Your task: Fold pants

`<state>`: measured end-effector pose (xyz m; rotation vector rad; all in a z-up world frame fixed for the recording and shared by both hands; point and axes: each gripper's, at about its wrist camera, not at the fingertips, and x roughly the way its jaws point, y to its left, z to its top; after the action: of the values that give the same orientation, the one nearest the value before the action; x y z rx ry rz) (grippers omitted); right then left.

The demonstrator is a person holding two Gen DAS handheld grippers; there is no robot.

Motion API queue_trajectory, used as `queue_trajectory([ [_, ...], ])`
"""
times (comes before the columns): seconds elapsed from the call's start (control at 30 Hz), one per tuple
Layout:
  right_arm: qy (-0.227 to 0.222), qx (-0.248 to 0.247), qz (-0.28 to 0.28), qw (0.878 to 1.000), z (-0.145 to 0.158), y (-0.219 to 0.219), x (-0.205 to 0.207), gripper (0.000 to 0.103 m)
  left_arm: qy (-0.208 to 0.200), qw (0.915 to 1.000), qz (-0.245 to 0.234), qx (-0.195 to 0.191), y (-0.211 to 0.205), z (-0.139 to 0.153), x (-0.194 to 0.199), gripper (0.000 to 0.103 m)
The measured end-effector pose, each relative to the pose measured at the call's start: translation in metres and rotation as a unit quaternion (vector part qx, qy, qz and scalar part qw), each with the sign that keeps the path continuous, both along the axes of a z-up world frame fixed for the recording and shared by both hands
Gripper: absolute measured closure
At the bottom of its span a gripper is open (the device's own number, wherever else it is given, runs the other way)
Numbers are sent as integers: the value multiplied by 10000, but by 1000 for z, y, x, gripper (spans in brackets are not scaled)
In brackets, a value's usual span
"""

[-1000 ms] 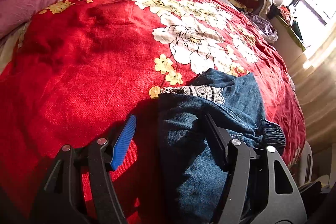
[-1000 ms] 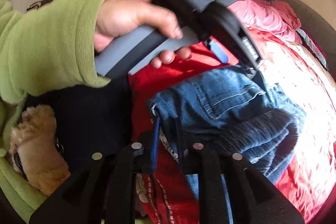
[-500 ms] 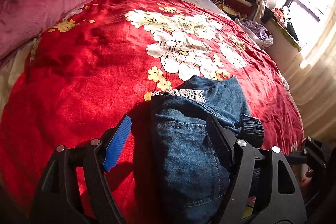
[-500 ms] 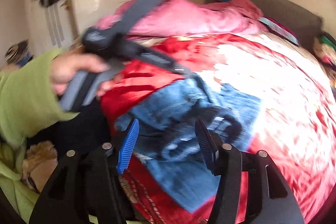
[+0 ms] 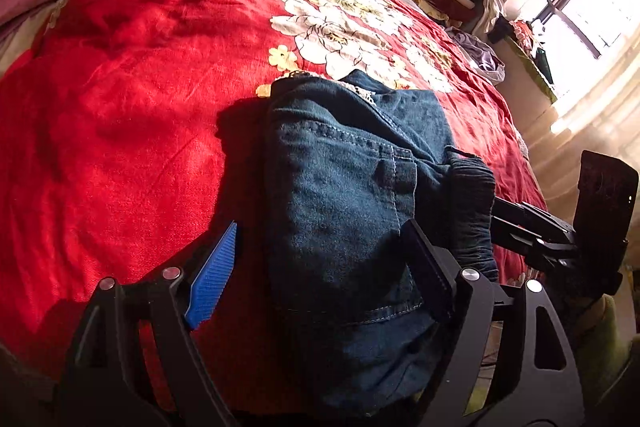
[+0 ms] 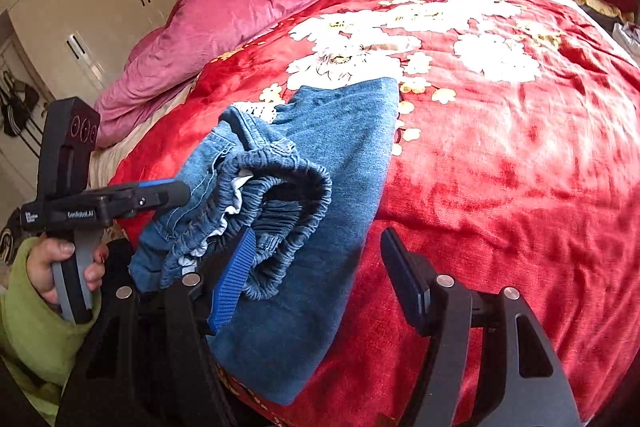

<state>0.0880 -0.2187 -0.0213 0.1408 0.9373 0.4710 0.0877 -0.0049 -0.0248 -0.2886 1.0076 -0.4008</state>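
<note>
the pants (image 5: pixel 344 195) lie bundled on the red bedspread (image 5: pixel 120 131), just ahead of both tools, elastic waistband uppermost. the left gripper (image 5: pixel 320 267) straddles the denim, jaws opening, pads not pressing; the right gripper (image 6: pixel 320 275) is opening too, with only the bundle's edge between its jaws. this looks like a release after a fold; next likely calls for smoothing or regripping an edge

The folded blue denim pants (image 5: pixel 340 211) run below the left gripper (image 5: pixel 320 267), their near end cut off by the picture's bottom edge.
</note>
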Motion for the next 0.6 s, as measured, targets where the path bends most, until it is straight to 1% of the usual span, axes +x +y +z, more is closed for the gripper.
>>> queue_trajectory([
  [0.17, 362, 307, 5, 9989, -23, 3, 21, 38, 63, 9999, 67, -73, -3, -7, 4, 29],
  [0.23, 412, 405, 11, 9983, -27, 5, 26, 38, 66, 9999, 81, -94, -5, -10, 6, 29],
  [0.27, 391, 436, 53, 9983, -28, 6, 28, 40, 82, 9999, 100, -108, -6, -12, 8, 29],
  [0.3, 372, 432, 89, 9983, -29, 6, 28, 47, 89, 9998, 110, -112, -7, -14, 9, 32],
  [0.33, 365, 444, 140, 9982, -28, 8, 29, 52, 122, 9998, 110, -71, -9, -14, 10, 38],
  [0.37, 356, 475, 220, 9980, -28, 10, 29, 62, 163, 9998, 74, -10, -12, -14, 10, 43],
  [0.4, 292, 434, 282, 9982, -25, 13, 27, 70, 168, 9999, 0, -39, -15, -11, 10, 56],
  [0.43, 195, 348, 349, 9986, -22, 17, 25, 73, 153, 9999, -10, -34, -17, -8, 10, 60],
  [0.5, -17, 191, 415, 9990, -12, 25, 21, 78, 63, 10000, -32, 48, -21, -1, 10, 63],
  [0.6, -296, 106, 493, 9983, 4, 31, 24, 80, -62, 9999, -56, 76, -22, 11, 14, 65],
])
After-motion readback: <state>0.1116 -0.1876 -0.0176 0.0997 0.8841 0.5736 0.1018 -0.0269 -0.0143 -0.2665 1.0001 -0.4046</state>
